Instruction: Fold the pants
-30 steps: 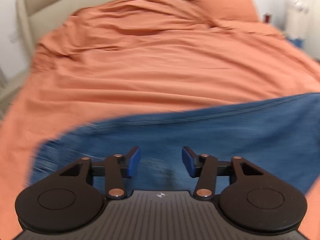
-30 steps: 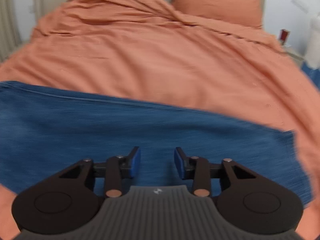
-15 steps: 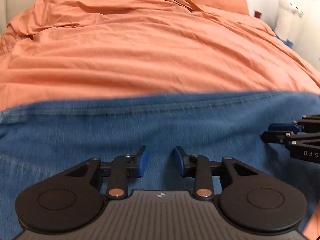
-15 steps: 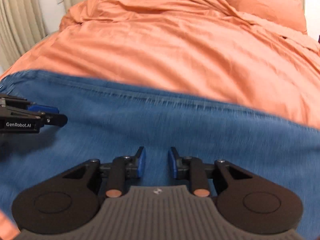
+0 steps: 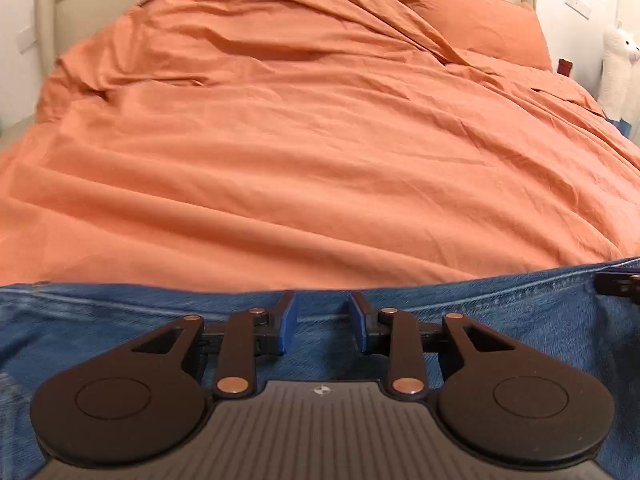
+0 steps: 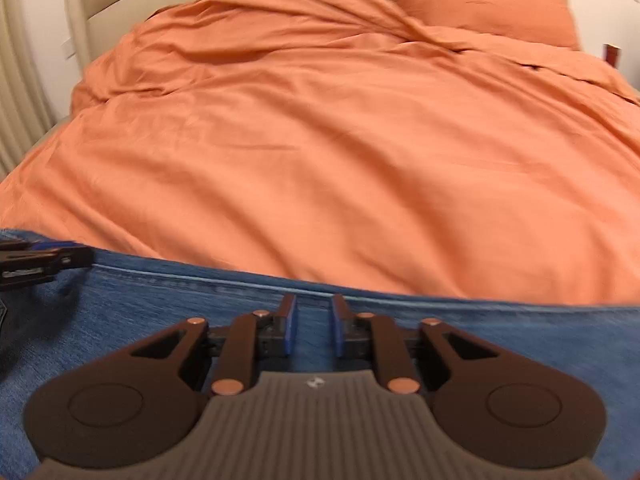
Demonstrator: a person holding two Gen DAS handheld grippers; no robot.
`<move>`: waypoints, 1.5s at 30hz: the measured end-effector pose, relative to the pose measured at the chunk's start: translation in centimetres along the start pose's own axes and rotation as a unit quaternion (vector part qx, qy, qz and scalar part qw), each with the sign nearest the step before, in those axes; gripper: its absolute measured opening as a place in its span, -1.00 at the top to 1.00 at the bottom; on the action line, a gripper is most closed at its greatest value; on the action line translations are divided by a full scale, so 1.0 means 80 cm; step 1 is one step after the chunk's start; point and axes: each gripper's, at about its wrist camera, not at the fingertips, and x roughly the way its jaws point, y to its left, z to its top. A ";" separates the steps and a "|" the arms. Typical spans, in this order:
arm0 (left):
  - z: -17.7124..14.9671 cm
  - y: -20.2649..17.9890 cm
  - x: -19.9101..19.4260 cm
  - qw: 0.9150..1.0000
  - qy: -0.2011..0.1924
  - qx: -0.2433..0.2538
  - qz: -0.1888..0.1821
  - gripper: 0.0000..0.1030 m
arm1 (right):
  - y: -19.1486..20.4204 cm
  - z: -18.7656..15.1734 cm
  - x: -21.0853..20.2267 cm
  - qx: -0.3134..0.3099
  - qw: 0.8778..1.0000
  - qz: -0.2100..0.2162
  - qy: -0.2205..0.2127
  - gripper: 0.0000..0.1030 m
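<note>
Both the left gripper (image 5: 322, 320) and right gripper (image 6: 311, 322) hover part-open over the jeans' (image 5: 500, 320) far seam, probably lining up to pinch it.

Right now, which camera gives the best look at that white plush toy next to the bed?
The left wrist view. The white plush toy hangs at its right edge beyond the orange duvet, face and body both visible. The right wrist view does not show it; its frame ends near the pillow.

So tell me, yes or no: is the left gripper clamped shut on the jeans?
No, in the left wrist view the left gripper has its blue fingers apart, with a clear gap over the far edge of the jeans.
</note>
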 end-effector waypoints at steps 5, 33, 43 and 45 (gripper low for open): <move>-0.021 0.029 -0.059 1.000 0.009 0.009 0.018 0.25 | -0.061 -0.038 -0.085 0.032 0.999 -0.018 -0.025 0.37; -0.095 0.086 -0.107 0.991 0.064 -0.019 0.117 0.25 | -0.432 -0.180 -0.297 0.374 0.914 -0.062 -0.142 1.00; -0.098 0.096 -0.108 0.994 0.050 -0.027 0.097 0.13 | -0.434 -0.185 -0.253 0.335 0.930 -0.140 -0.053 0.97; -0.095 0.097 -0.109 0.994 0.046 -0.021 0.097 0.06 | -0.425 -0.168 -0.260 0.296 0.940 -0.163 -0.054 0.69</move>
